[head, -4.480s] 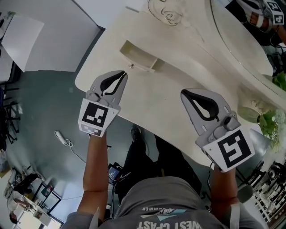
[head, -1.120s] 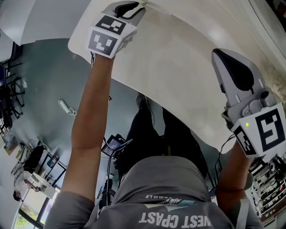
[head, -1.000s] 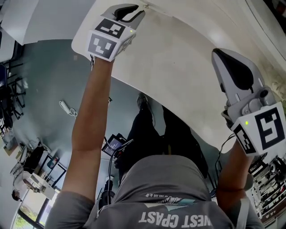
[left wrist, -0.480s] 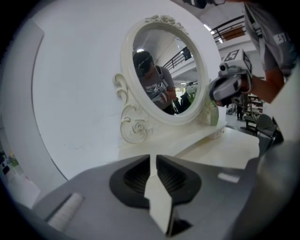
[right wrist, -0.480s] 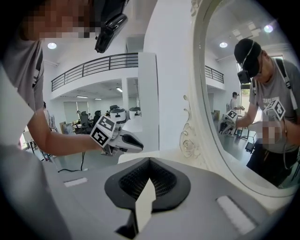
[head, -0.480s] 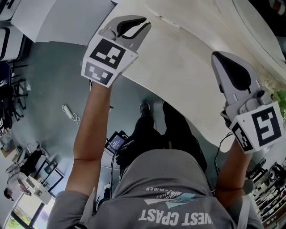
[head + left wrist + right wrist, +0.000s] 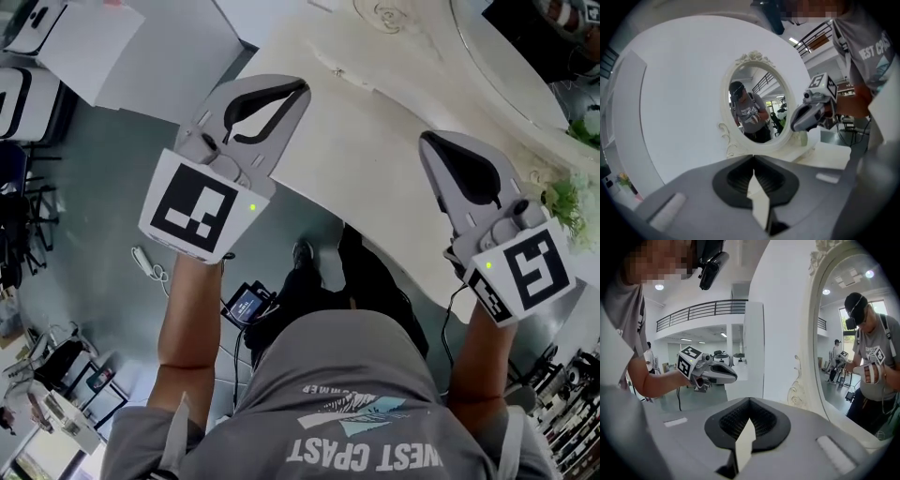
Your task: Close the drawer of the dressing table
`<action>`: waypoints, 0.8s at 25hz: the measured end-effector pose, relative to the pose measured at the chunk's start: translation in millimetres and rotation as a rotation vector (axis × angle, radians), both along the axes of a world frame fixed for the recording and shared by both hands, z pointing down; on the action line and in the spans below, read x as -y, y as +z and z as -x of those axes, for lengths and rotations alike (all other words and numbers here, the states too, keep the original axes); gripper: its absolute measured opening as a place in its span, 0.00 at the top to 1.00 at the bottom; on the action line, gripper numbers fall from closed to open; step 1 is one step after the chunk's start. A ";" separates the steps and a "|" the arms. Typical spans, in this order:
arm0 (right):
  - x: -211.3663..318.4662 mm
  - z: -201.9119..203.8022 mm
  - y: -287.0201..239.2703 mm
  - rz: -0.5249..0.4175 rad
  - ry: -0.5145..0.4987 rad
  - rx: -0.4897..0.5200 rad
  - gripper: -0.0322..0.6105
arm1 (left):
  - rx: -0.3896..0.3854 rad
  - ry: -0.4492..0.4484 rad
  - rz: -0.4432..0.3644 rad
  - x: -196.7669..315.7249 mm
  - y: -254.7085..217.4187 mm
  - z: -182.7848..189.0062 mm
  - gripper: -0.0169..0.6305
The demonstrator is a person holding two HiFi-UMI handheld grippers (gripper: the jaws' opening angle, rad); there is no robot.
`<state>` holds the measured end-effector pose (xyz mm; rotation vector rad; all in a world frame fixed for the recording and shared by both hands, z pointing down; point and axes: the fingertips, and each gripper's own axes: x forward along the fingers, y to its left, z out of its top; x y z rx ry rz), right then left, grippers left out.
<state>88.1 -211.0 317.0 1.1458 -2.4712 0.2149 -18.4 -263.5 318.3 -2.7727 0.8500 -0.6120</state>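
I am holding the left gripper [image 7: 300, 88] and right gripper [image 7: 426, 140] pinched together, empty, over the dressing table's [image 7: 375, 150] front edge. The drawer [image 7: 337, 72] is sitting flush in that edge. A careless left swing risks snagging its knob and dragging it open.

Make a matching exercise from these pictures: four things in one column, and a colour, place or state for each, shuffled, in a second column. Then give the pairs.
Things:
1. left gripper
2. mirror
3. plant
4. table top

Descriptions:
A. green, at the right edge of the head view
B. cream-coloured, flat
C. jaws together, nothing between them
D. oval, reflecting a person in a grey shirt

Pairs: 1-C; 2-D; 3-A; 4-B
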 end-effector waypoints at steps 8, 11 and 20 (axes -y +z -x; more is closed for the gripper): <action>-32.4 5.6 -48.5 -0.076 -0.026 -0.028 0.95 | -0.021 0.031 -0.115 -54.9 -83.1 2.4 0.97; -46.6 11.4 -60.6 -0.093 -0.029 -0.033 0.95 | -0.034 0.031 -0.145 -76.1 -103.0 10.4 0.97; -80.5 20.1 -87.7 -0.143 -0.041 -0.070 0.95 | -0.062 0.044 -0.164 -125.3 -123.7 23.8 0.97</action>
